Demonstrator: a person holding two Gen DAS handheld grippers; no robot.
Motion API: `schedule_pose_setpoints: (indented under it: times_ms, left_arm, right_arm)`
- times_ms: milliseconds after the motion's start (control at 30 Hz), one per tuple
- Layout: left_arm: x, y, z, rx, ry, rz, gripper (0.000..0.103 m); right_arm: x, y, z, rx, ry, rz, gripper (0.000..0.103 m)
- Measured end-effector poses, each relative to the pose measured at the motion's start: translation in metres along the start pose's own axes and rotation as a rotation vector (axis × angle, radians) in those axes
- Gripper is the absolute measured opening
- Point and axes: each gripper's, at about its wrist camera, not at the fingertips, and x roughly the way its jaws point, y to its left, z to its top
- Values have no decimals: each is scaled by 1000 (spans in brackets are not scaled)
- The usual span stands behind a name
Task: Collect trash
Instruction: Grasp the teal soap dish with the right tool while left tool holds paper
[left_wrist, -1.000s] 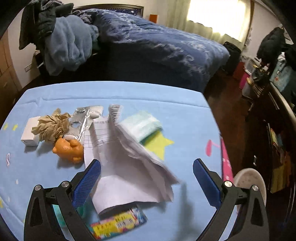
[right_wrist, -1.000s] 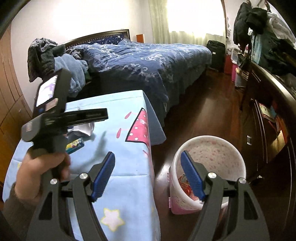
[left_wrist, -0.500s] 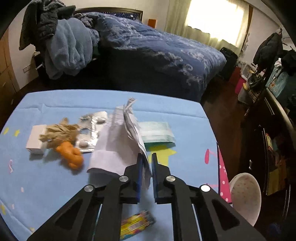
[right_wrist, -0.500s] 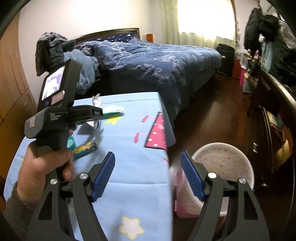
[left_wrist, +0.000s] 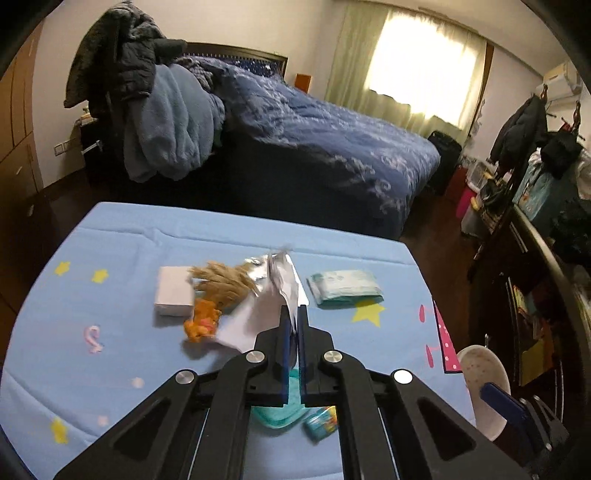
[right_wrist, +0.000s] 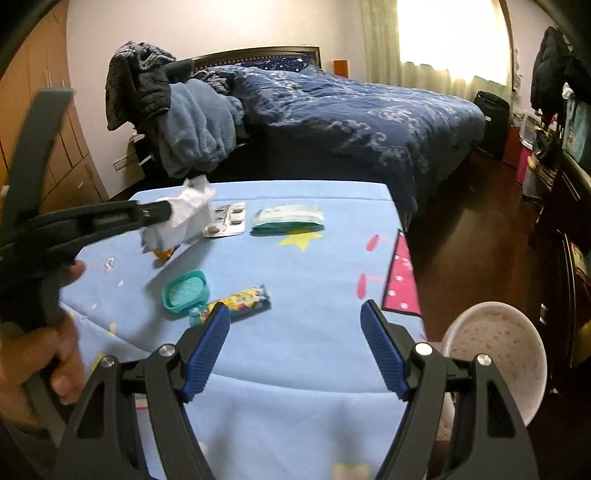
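**Worktop and Items Resting on It**

The worktop (right_wrist: 314, 325) is wearing a light blue cloth printed with yellow stars and a pink triangle at its right edge. Lying directly on the cloth:

- a white box (left_wrist: 173, 291), sitting at the far left;
- a brown crumpled paper (left_wrist: 225, 282), touching the box;
- an orange toy figure (left_wrist: 201, 325), lying just in front of the brown paper;
- a blister pack (right_wrist: 227, 218), lying flat;
- a tissue packet (right_wrist: 287, 218), resting beside the blister pack, above a yellow star;
- a teal lid (right_wrist: 184, 292), sitting nearer the front;
- a colourful wrapper (right_wrist: 240, 301), touching the lid's front side.
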Motion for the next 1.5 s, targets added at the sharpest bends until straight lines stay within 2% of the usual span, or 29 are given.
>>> schedule_pose_setpoints:
  times_ms: [300, 500, 767, 933, 1100, 1133, 1200, 1500]
  left_arm:
    - [-28, 35, -3, -27, -39, -45, 2]
    - [-36, 47, -10, -28, -44, -41, 2]
    - [-59, 54, -10, -9, -111, -3, 2]
    - [-64, 60, -10, -14, -122, -3, 2]
    - [-68, 64, -10, -13, -132, 11, 2]
    - [-68, 65, -11, -11, -133, 14, 2]
    - [-68, 65, -11, -11, -134, 17, 2]
    - [-71, 61, -14, -3, -131, 32, 2]
  right_arm:
    - [25, 17, 0, -11, 51, 23, 74]
    - [33, 33, 2, -41, 59, 37, 74]
    - [59, 74, 14, -155, 70, 94, 75]
    - [91, 97, 18, -229, 136, 133, 75]
    - [108, 103, 14, -234, 183, 140, 75]
    - [109, 104, 14, -244, 181, 134, 74]
    - [108, 106, 14, -261, 168, 116, 55]
    - [85, 97, 12, -217, 151, 143, 56]
